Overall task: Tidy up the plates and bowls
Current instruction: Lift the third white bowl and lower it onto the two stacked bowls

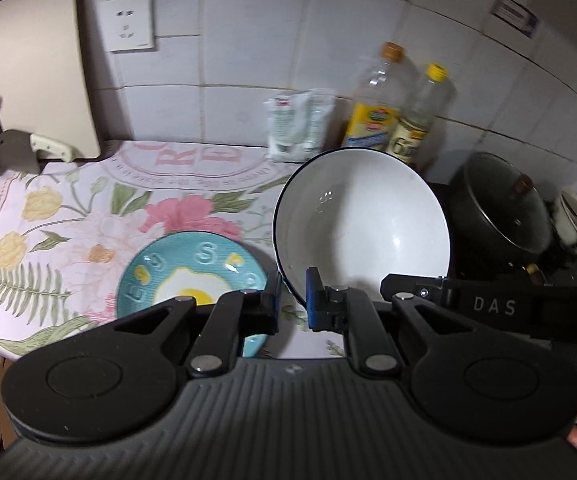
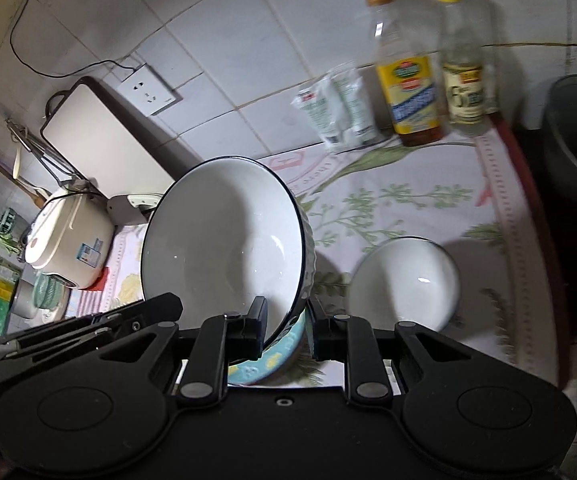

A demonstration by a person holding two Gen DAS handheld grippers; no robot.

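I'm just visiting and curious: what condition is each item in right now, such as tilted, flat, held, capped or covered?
Large white bowl with dark rim: tilted, lifted, gripped at its rim.
Right gripper: shut on the large bowl's rim.
Left gripper: open, holding nothing.
Blue round plate with fried-egg design: lying flat on the floral cloth.
Small white bowl: upright, resting on the cloth.
Two oil bottles: standing, capped.
Black pot: covered by its glass lid.

A large white bowl [image 2: 228,240] with a dark rim is tilted steeply at frame centre, above a teal fried-egg plate [image 1: 192,272] lying flat. A smaller white bowl [image 2: 404,280] sits upright at right.
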